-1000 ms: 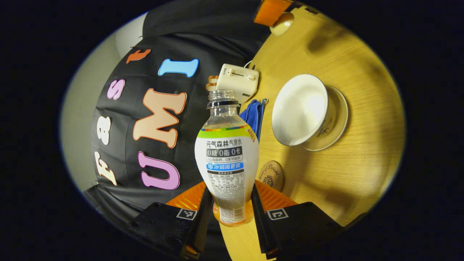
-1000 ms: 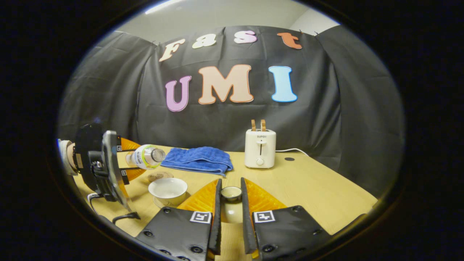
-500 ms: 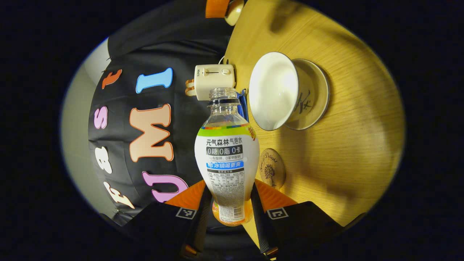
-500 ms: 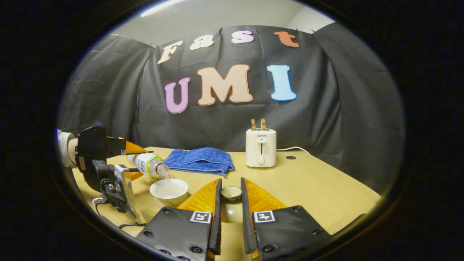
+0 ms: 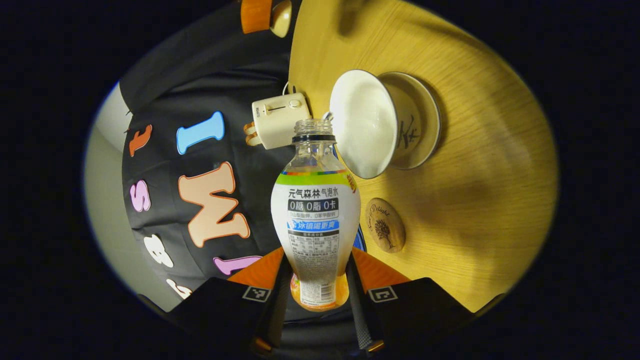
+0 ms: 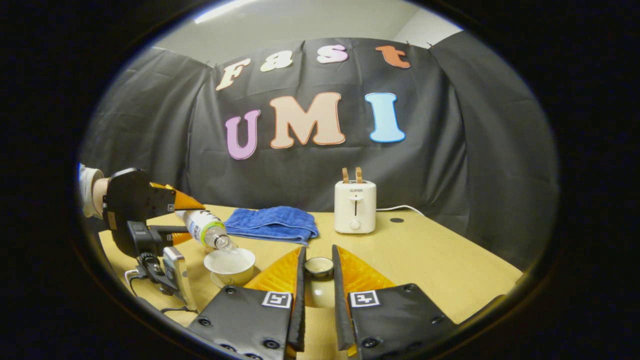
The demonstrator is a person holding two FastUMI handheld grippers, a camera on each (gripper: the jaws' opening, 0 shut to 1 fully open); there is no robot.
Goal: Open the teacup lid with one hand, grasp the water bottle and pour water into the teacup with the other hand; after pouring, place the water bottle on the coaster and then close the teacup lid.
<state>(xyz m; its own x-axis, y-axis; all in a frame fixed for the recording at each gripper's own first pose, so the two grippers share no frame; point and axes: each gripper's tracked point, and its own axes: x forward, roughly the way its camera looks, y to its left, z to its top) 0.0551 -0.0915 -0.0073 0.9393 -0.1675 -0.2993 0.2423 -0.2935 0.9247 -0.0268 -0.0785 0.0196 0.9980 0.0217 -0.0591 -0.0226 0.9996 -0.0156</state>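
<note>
My left gripper (image 5: 316, 285) is shut on the uncapped water bottle (image 5: 315, 215), which is tipped with its mouth at the rim of the white teacup (image 5: 362, 122) on its saucer (image 5: 425, 125). In the right gripper view the bottle (image 6: 205, 227) slants down over the teacup (image 6: 231, 264), held by the left gripper (image 6: 165, 210). My right gripper (image 6: 318, 272) is shut on the teacup lid (image 6: 319, 267), held above the table to the cup's right. A round wooden coaster (image 5: 385, 225) lies on the table beside the bottle.
A folded blue towel (image 6: 272, 224) and a white toaster (image 6: 355, 206) with its cable stand at the back of the wooden table (image 6: 430, 260). A person's sleeved hand (image 6: 92, 190) holds the left gripper at the far left.
The left gripper has tilted the bottle further and brought its mouth down to the teacup's rim. The right gripper has held the lid nearly still.
</note>
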